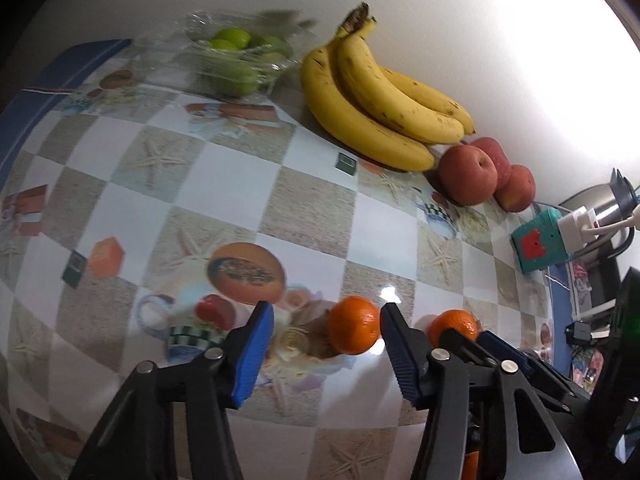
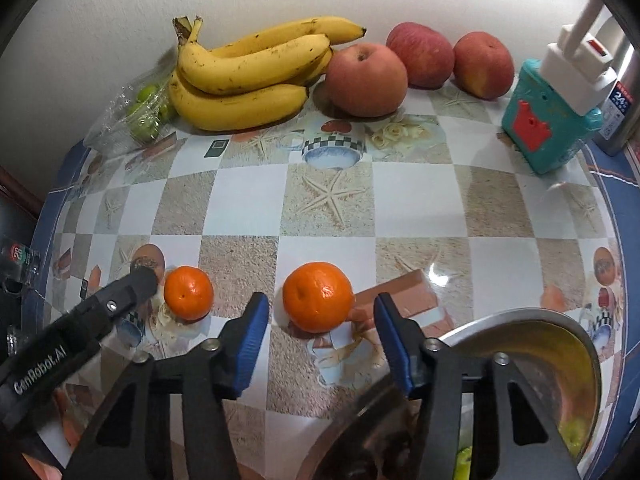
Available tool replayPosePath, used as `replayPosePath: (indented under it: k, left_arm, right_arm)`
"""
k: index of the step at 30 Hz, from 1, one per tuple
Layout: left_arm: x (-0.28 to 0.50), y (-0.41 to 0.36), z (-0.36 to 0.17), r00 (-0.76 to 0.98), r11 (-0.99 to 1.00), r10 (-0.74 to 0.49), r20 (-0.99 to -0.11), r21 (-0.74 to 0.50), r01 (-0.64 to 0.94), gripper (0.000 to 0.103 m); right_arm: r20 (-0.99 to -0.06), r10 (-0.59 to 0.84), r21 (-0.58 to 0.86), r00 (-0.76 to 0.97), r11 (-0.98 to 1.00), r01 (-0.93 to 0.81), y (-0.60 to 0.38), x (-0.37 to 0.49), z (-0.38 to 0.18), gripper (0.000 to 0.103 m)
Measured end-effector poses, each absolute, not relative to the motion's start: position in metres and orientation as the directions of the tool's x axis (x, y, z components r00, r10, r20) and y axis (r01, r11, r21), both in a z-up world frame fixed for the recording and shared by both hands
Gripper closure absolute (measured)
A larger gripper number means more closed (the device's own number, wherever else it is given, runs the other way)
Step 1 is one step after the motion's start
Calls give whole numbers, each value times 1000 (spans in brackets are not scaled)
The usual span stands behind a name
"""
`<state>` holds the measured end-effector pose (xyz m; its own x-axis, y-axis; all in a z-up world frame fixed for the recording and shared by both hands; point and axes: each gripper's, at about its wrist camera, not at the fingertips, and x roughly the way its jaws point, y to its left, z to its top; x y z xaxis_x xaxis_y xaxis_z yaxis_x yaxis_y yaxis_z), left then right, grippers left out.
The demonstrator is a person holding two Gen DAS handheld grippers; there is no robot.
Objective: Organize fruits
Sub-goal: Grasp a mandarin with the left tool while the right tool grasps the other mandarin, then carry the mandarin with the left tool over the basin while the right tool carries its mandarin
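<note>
Two oranges lie on the patterned table. In the left wrist view my left gripper (image 1: pixel 326 320) is open, its blue pads either side of one orange (image 1: pixel 353 325); the second orange (image 1: pixel 454 325) lies to the right, partly behind my right gripper's fingers (image 1: pixel 496 346). In the right wrist view my right gripper (image 2: pixel 318 312) is open around the nearer orange (image 2: pixel 318 297); the other orange (image 2: pixel 188 293) lies left, beside the left gripper's finger (image 2: pixel 136 282). A banana bunch (image 2: pixel 248 76) and three red apples (image 2: pixel 366 80) lie along the wall.
A clear plastic box of green fruits (image 1: pixel 236 60) stands at the back left. A teal power strip with white plugs (image 2: pixel 548 120) lies at the right beside a steel kettle. A metal bowl (image 2: pixel 560 360) sits under my right gripper at the front right.
</note>
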<state>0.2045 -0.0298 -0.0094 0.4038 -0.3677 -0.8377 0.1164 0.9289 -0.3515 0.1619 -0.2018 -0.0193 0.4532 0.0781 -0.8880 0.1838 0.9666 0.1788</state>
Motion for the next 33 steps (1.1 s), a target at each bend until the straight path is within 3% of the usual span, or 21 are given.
replayPosePath:
  k: [5,18,33]
  left_arm:
    - [207,-38,-18,385,921,-388,-838,-369,124,53]
    - [210,-46,-32,348,908,-417,-840,-405,112,65]
    - [204,-42,-23,362,905,-421,-832,-410,109,66]
  right_arm:
    - [-891,81,179,446,967,182,-199,169,-23,57]
    - [-892,84,184,445,965,187,-201,172,-28,61]
    - [-881,114,232,460,950,208,-206,156,-19,62]
